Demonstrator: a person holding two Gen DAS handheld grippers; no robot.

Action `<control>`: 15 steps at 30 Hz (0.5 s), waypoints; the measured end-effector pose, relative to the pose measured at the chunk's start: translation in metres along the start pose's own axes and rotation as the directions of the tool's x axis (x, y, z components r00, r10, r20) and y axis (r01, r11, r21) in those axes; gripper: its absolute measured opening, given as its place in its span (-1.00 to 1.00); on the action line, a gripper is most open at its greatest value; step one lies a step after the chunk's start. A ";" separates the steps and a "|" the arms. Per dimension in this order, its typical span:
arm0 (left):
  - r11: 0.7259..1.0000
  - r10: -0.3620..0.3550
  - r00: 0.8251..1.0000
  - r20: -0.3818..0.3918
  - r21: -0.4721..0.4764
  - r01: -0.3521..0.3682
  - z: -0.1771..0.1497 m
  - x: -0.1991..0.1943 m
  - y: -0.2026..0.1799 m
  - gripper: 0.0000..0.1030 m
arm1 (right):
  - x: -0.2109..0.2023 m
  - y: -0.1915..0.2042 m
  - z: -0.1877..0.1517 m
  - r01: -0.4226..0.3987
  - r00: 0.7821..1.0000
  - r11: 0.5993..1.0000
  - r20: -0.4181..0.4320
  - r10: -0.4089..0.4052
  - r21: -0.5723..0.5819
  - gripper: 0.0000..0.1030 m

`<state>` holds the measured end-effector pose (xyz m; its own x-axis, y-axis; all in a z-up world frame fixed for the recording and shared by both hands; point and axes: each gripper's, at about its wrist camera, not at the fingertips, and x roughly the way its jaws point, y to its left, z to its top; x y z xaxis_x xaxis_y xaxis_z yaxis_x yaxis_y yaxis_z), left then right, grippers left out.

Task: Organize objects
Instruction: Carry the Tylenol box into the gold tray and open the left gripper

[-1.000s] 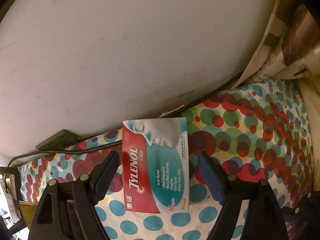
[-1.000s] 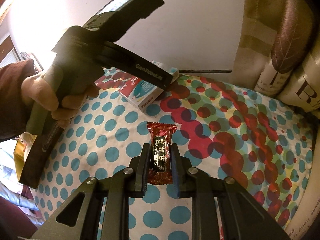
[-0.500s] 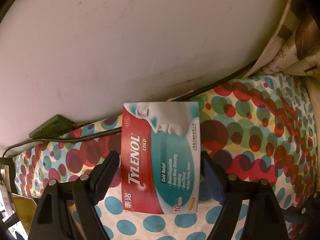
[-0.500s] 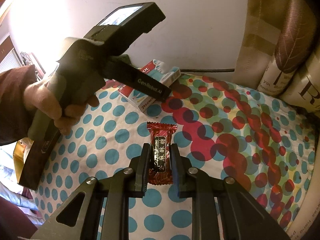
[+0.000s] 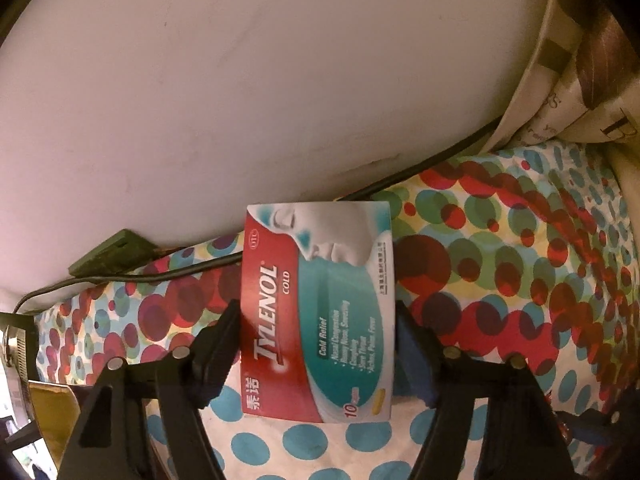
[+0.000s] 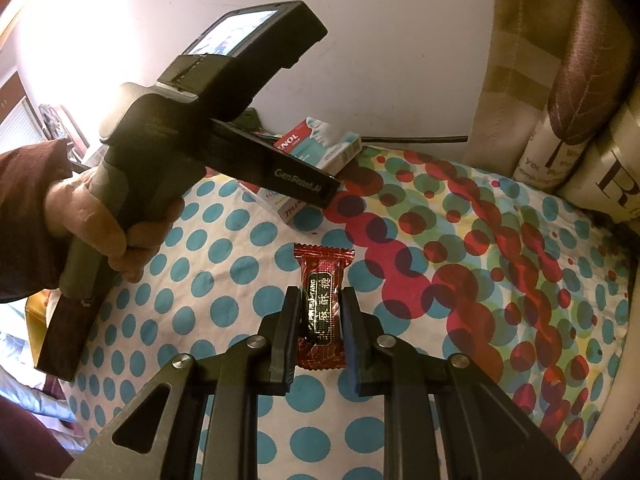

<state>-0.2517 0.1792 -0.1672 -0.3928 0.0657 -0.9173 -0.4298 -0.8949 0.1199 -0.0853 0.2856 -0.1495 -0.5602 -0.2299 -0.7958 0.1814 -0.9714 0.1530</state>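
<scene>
Spotted sheet (image 5: 520,272): left gripper (image 5: 316,344) jaws just closed onto Tylenol box (image 5: 320,312); right gripper (image 6: 320,320) clamps candy (image 6: 322,304), lower end hidden

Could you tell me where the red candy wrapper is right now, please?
In the right wrist view, the red candy wrapper sits low centre on the dotted bedsheet, clamped in the right tongs, nearer than the Tylenol box.

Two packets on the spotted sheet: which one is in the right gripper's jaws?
The small red foil sweet wrapper with the black label, pinched by the right gripper. The red-and-teal Tylenol cardboard box is the larger one, farther away.
</scene>
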 end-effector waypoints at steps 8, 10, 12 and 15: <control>1.000 0.002 1.000 0.021 -0.014 -0.001 -0.008 -0.012 -0.002 0.42 | -0.002 0.000 0.001 0.001 1.000 1.000 0.004 -0.001 -0.001 -0.63; 1.000 -0.002 1.000 0.029 -0.022 0.002 -0.009 -0.016 -0.001 0.42 | -0.002 -0.001 0.001 -0.001 1.000 1.000 0.004 0.001 0.000 -0.63; 1.000 0.008 0.999 0.031 -0.025 -0.007 -0.010 -0.020 -0.001 0.42 | -0.001 0.001 0.001 -0.001 1.000 1.000 0.006 0.001 -0.001 -0.63; 0.999 -0.005 0.999 0.040 -0.050 0.007 -0.013 -0.029 0.002 0.42 | -0.001 0.001 -0.001 -0.004 1.000 1.000 0.002 0.004 -0.008 -0.63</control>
<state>-0.2307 0.1699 -0.1451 -0.4229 0.0881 -0.9019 -0.3918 -0.9152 0.0943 -0.0834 0.2848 -0.1493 -0.5611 -0.2337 -0.7941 0.1895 -0.9701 0.1516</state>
